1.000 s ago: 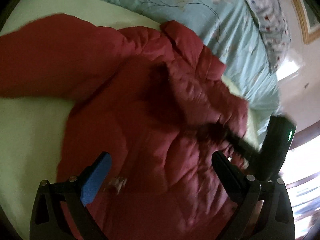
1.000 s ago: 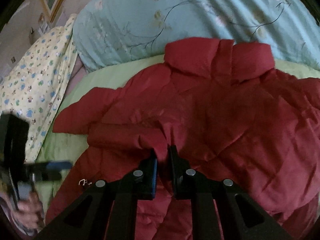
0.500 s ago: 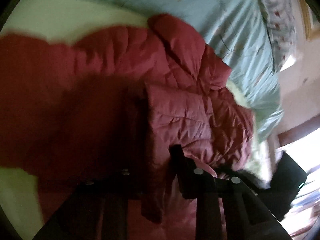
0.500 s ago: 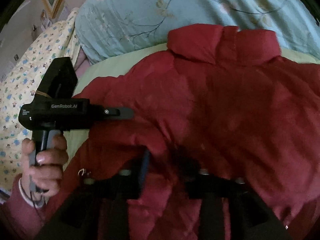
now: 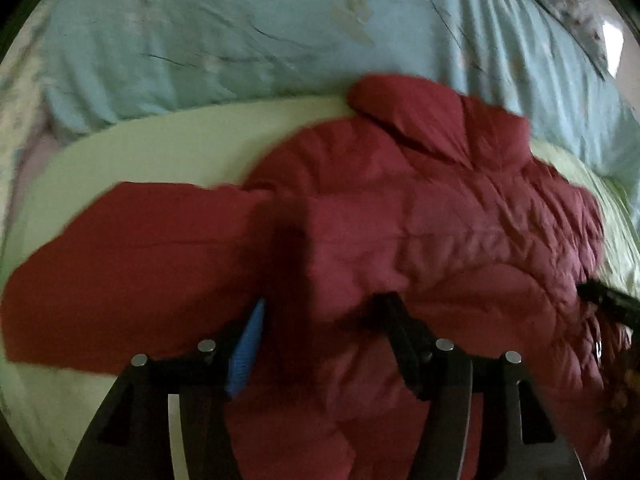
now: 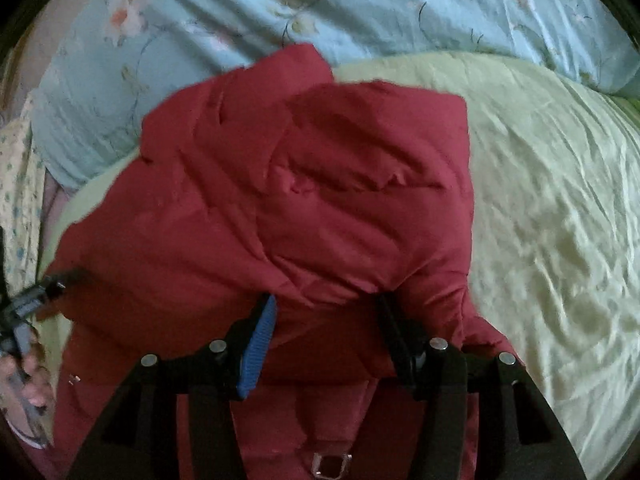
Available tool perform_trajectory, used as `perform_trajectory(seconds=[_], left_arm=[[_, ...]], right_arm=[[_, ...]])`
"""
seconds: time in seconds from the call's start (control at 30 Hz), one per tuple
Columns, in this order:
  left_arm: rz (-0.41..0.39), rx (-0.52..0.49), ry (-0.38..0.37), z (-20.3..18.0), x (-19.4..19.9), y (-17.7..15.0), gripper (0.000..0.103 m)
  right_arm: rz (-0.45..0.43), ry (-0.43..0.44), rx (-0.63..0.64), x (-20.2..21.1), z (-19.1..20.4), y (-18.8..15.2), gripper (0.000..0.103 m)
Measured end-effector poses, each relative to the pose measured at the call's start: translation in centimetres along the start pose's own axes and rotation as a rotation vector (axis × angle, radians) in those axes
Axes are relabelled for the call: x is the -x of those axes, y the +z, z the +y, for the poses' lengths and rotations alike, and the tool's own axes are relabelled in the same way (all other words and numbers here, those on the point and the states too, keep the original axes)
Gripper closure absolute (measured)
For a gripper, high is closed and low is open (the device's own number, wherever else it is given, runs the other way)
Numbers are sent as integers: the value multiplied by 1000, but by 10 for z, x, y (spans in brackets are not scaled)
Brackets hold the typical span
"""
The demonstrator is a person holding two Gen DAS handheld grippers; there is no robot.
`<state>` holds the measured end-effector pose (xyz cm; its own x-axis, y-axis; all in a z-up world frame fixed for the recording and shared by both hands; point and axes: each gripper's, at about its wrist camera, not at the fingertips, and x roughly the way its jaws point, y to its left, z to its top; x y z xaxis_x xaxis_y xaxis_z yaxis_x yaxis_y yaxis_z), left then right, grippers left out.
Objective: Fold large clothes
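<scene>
Bed w/ pale green sheet takes most of both views, teal floral duvet bunched at the far side. Red puffer jacket lies on the sheet, collar at the far end.

Step imo: side/sleeve folds. Right wrist view shows one side already flopped over the body; left wrist view shows a sleeve still sticking out left. Next prob that sleeve needs tucking in, then bottom-up fold.

Left hand-held gripper: jaws opening, fabric bulging between, not pinched afaict. Right hand-held gripper: also opening, fold edge between, looks let go.

Only the right view shows the metal buckle near the bottom, plus the person's hand at left.
</scene>
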<state>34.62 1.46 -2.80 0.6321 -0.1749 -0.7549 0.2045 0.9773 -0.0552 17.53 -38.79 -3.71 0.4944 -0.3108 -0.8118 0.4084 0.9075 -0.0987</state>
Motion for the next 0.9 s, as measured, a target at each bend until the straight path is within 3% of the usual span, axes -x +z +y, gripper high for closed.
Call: perform_trajectory(seconds=[0.13, 0.27, 0.37, 0.47, 0.67, 0.83, 0.9], left_arm=[[-65, 60, -99, 3, 31, -5, 46], [-59, 23, -196, -21, 29, -7, 46], [33, -25, -112, -43, -9, -9, 48], [96, -13, -100, -40, -45, -16, 47], [93, 2, -110, -44, -47, -15, 47], [100, 8, -130, -36, -52, -25, 46], [98, 15, -132, -28, -54, -27, 46]], right_arm=[[4, -14, 23, -6, 3, -3, 44], [2, -31, 51, -12, 9, -6, 39], [-1, -53, 82, -14, 17, -6, 38], [12, -69, 92, -8, 21, -5, 39], [-81, -79, 180, 24, 47, 2, 37], [40, -159, 180, -24, 39, 4, 34], [25, -141, 188, -35, 34, 0, 33]])
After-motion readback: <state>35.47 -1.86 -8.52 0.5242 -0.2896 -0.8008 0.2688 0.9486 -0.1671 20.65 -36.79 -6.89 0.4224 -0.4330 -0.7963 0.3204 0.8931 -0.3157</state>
